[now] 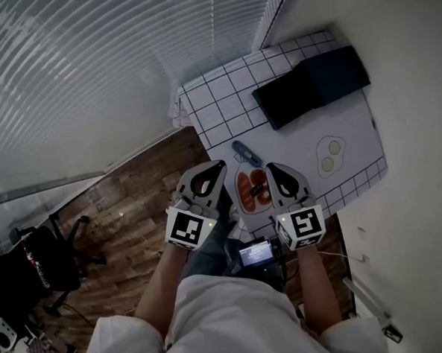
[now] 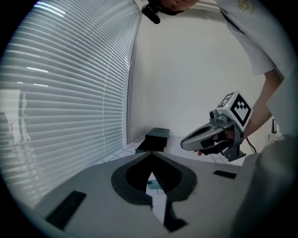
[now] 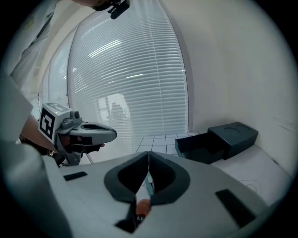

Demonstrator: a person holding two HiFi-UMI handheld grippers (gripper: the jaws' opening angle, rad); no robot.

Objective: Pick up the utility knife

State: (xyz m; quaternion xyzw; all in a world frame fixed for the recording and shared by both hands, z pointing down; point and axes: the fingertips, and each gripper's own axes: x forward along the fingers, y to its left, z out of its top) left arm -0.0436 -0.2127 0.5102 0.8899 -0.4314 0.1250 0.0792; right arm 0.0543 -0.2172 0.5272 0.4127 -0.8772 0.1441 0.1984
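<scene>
The utility knife (image 1: 246, 153), a slim grey-blue tool, lies on the white grid-patterned table (image 1: 224, 97) near its front edge. Through the slit below the jaws it shows as a bluish sliver in the left gripper view (image 2: 151, 184) and the right gripper view (image 3: 148, 185). My left gripper (image 1: 220, 164) hovers just left of the knife with its jaws together and nothing between them. My right gripper (image 1: 270, 167) hangs to the knife's right, also shut and empty. Each gripper sees the other: the right gripper (image 2: 184, 143) and the left gripper (image 3: 114, 134).
An orange-red pack (image 1: 253, 190) lies between the grippers, just nearer than the knife. A black box (image 1: 312, 84) stands at the table's far end by the wall. A fried-egg drawing (image 1: 329, 154) marks the cloth on the right. An office chair (image 1: 40, 265) stands on the wooden floor.
</scene>
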